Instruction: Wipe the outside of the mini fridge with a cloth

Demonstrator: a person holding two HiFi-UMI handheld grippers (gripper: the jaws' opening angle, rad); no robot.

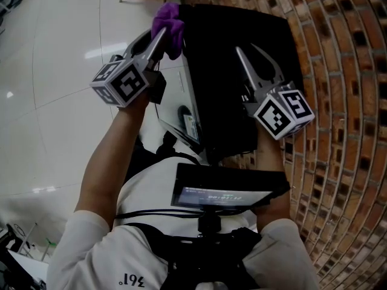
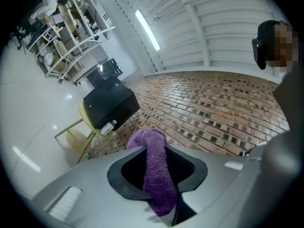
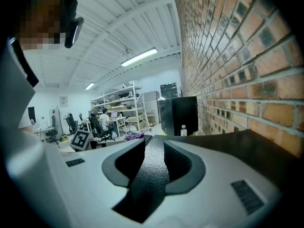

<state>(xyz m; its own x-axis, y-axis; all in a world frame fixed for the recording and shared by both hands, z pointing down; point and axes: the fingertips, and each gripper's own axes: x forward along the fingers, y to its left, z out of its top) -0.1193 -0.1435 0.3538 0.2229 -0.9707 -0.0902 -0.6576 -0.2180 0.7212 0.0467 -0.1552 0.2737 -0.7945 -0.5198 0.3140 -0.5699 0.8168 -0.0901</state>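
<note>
The black mini fridge [image 1: 230, 71] stands against the brick wall, and I look down on its top. My left gripper [image 1: 166, 32] is shut on a purple cloth [image 1: 170, 26] at the fridge's far left top corner. In the left gripper view the cloth [image 2: 156, 175] hangs bunched between the jaws of the left gripper [image 2: 154, 148]. My right gripper [image 1: 254, 56] hovers low over the fridge top, jaws a little apart and empty. In the right gripper view, the right gripper [image 3: 154, 148] shows only the fridge's textured black top [image 3: 152, 175] in its gap.
The brick wall [image 1: 338, 71] runs close along the right. A pale panel with a sticker [image 1: 181, 107] shows at the fridge's left side. Farther off, another black box [image 2: 110, 103] and a white bottle [image 2: 108, 127] rest on a yellow chair. Glossy floor [image 1: 48, 71] spreads left.
</note>
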